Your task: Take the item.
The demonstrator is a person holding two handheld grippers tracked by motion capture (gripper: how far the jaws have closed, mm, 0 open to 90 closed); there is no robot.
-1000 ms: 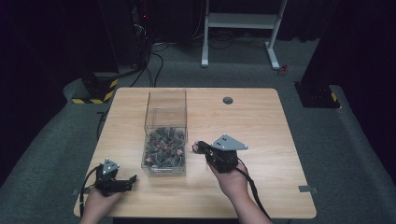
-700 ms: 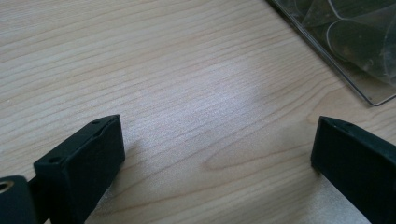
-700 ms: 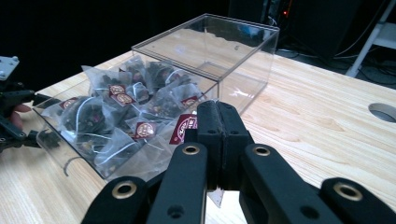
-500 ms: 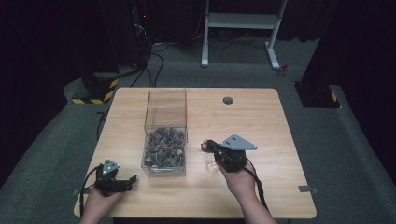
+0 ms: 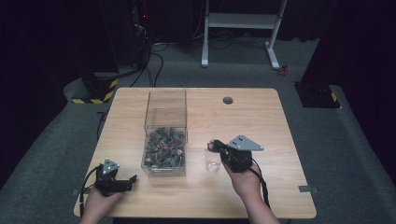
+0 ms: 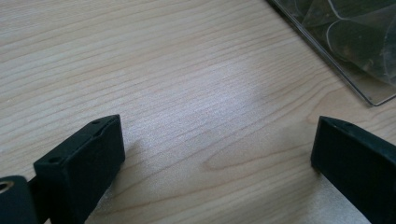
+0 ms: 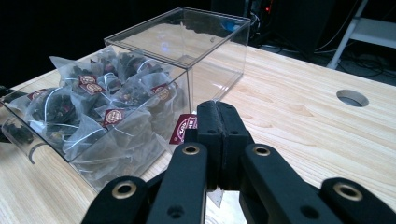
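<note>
On the wooden tabletop, near its middle, stands a clear plastic box with its front part packed with tea bags in see-through pouches bearing dark red tags, while its rear part looks bare. Just right of the box, the right gripper hangs above a small clear glass that stands on the wood, held from behind by the person's right hand. In the right gripper view its 2 black jaws are pressed flat together, and a dark red tag peeks out just past their left side; a pale scrap shows below them, so the gripper appears to be pinching a tea bag, though most of the bag is hidden. At the near left corner, well apart from the box, the left gripper rests low in the left hand. In the left gripper view its jaws stand wide apart over bare wood, holding nothing, with the corner of the box at the upper right.
</note>
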